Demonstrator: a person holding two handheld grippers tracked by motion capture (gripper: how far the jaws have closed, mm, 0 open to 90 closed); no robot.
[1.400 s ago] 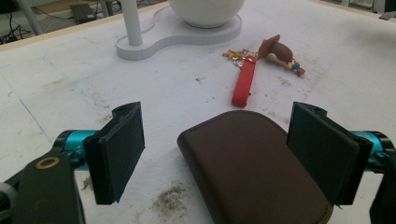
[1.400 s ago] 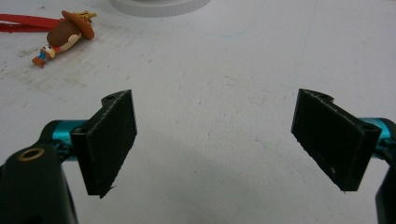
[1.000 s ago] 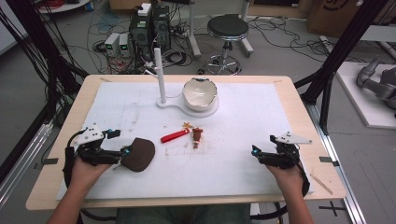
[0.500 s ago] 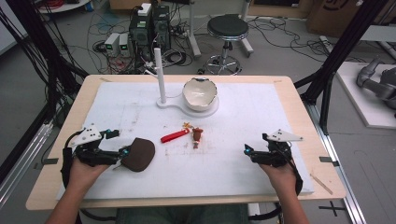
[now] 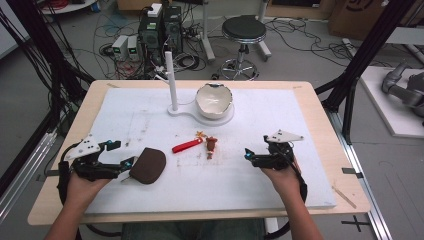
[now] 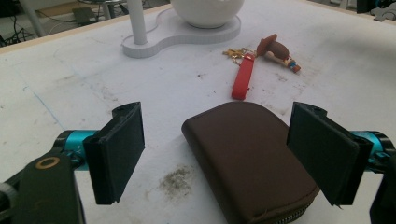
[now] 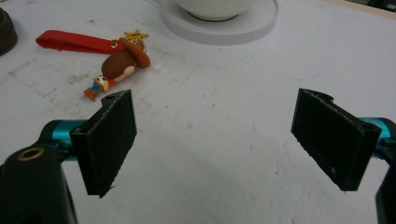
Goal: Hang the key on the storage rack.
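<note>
While its two black jaws stand wide apart, the left hand-held gripper (image 6: 219, 154) has the brown zip pouch (image 6: 252, 163) lying flat between them on the white surface (image 5: 300, 120), nearer to the jaw on the right of the left gripper view. Whether that jaw touches the pouch cannot be told. Beyond the pouch, further ahead of this hand-held gripper, lies a red strap (image 6: 243, 77) with a small figure keychain (image 6: 275, 50) (they are joined by a gold ring). Further still stands a white bowl (image 5: 214, 100) on a white stand (image 5: 172, 80).

The right hand-held gripper (image 7: 215, 140) is also open and holds nothing; between its jaws is only bare surface. The keychain lies ahead of it, off toward the jaw on the left of the right gripper view.
</note>
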